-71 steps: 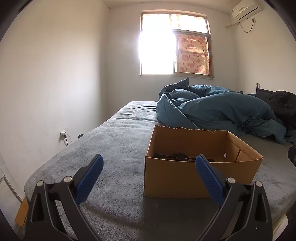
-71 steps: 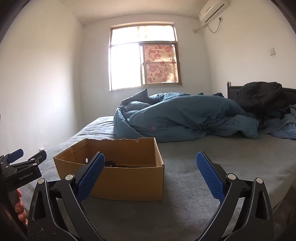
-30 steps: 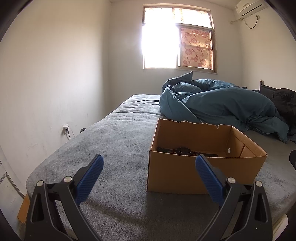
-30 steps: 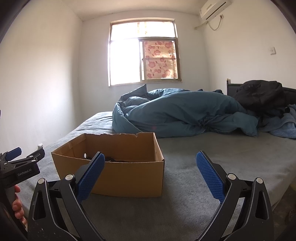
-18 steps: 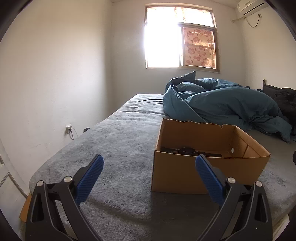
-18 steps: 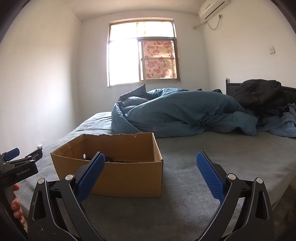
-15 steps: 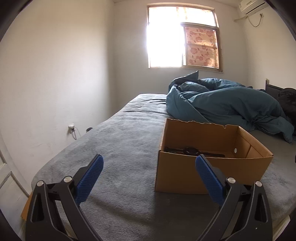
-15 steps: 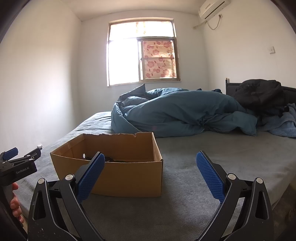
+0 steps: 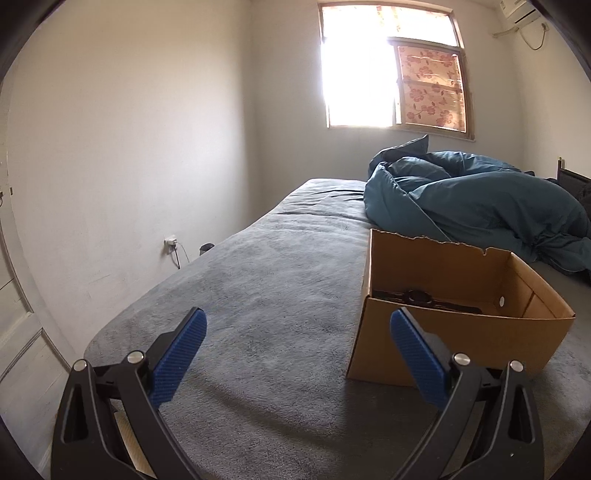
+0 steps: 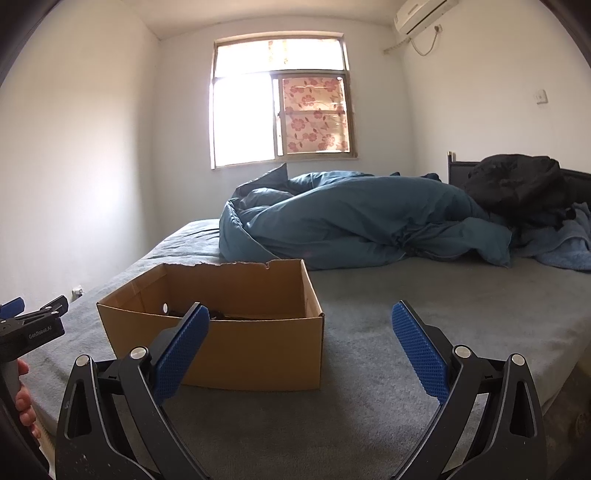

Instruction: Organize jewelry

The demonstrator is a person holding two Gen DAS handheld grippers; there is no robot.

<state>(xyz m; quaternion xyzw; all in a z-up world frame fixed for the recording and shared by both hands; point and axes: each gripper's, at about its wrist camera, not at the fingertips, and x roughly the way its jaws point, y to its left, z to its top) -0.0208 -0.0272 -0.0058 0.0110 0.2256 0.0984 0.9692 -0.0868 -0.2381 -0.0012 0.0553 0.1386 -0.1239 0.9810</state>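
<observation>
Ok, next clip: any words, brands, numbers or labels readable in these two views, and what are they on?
"GenRobot.AI": white print on the black body of the left claw, seen at the left edge of the right wrist view.
Cardboard box: no print visible on the faces shown.
Air conditioner: no marking readable.
Nothing readable in the left wrist view.

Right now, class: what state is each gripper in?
Left gripper: open, holding nothing.
Right gripper: open, holding nothing.
</observation>
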